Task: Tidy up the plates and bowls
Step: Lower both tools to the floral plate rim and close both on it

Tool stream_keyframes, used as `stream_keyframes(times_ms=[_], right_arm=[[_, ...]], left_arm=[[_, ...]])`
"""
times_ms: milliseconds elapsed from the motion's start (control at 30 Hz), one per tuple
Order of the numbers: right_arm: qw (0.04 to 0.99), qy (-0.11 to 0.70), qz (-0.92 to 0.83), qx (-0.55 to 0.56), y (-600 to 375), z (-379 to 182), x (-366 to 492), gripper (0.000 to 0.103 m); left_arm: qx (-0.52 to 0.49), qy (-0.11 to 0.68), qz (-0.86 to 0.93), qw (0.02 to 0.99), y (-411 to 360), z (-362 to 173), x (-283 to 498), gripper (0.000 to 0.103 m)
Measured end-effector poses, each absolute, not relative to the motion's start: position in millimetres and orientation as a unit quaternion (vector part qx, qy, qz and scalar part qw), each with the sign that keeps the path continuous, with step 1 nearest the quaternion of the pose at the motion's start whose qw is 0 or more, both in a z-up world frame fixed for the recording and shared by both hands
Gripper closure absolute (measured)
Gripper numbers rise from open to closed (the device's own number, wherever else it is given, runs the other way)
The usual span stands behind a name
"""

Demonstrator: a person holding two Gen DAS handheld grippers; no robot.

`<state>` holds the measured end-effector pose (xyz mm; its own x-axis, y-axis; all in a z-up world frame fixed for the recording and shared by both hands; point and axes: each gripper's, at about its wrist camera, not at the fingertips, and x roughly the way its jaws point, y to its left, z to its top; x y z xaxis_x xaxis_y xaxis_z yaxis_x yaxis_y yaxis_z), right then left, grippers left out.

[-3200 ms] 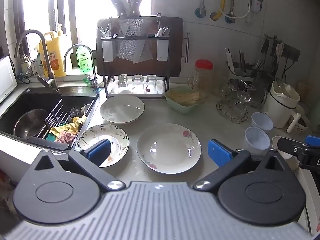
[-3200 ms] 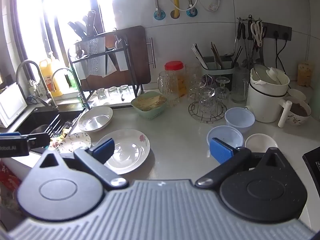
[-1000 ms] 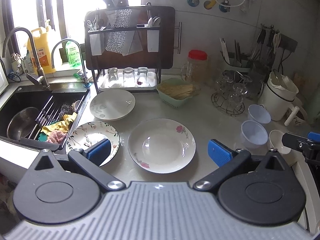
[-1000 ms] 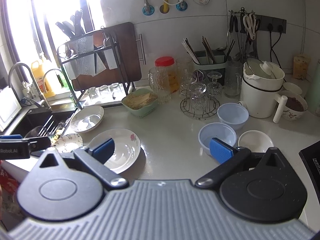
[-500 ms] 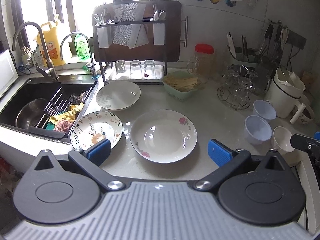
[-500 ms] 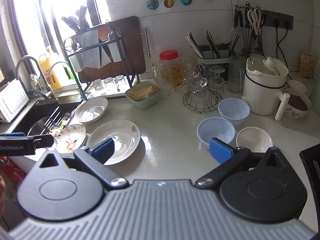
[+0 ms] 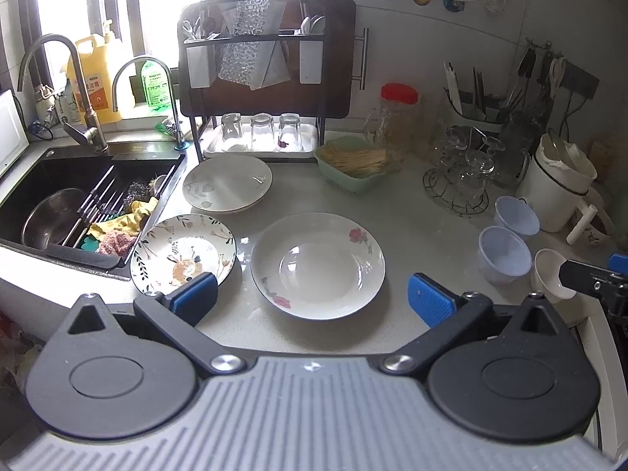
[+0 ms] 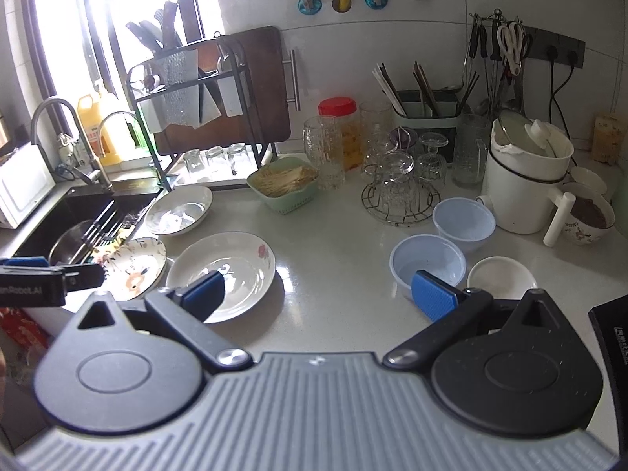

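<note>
On the counter lie a white rose plate (image 7: pixel 318 265) (image 8: pixel 225 271), a floral deer plate (image 7: pixel 182 253) (image 8: pixel 131 267) to its left, and a deep white plate (image 7: pixel 227 188) (image 8: pixel 178 210) behind. Two pale blue bowls (image 7: pixel 503 255) (image 8: pixel 428 263), (image 7: pixel 516 216) (image 8: pixel 464 223) and a small white bowl (image 7: pixel 551 272) (image 8: pixel 501 276) stand at the right. My left gripper (image 7: pixel 312 300) is open and empty above the counter's front edge, before the rose plate. My right gripper (image 8: pixel 318 294) is open and empty, between the rose plate and the bowls.
A sink (image 7: pixel 59 196) with a steel bowl and cloths is at the left. A rack with glasses (image 7: pixel 259 129), a green basket (image 7: pixel 353 165), a glass stand (image 7: pixel 459 184), a jar (image 7: pixel 398 117) and a white pot (image 7: pixel 557 188) line the back.
Both grippers have drifted slightly over the counter, so the plates and bowls sit a little differently in view. Both stay open and empty. No dish has moved.
</note>
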<state>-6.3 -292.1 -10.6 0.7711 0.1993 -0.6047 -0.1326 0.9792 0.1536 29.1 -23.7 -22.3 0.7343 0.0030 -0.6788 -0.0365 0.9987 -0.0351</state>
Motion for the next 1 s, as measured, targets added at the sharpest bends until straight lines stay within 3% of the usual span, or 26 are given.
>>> stream_keyframes(times_ms=[700, 767, 933, 1000], right_arm=[[0.923, 0.365, 0.038, 0.12, -172, -35, 75, 0.0], [0.92, 0.37, 0.039, 0.124, -158, -37, 83, 0.006], [0.913, 0.388, 0.058, 0.114, -125, -42, 105, 0.01], [0.906, 0.403, 0.066, 0.113, -112, -49, 113, 0.018]], left_arm=[[-0.021, 0.381, -0.069, 0.922, 127, -57, 168, 0.0], [-0.019, 0.385, -0.068, 0.92, 142, -61, 179, 0.0], [-0.031, 0.39, -0.056, 0.919, 187, -71, 198, 0.0], [-0.044, 0.397, -0.065, 0.914, 205, -79, 206, 0.0]])
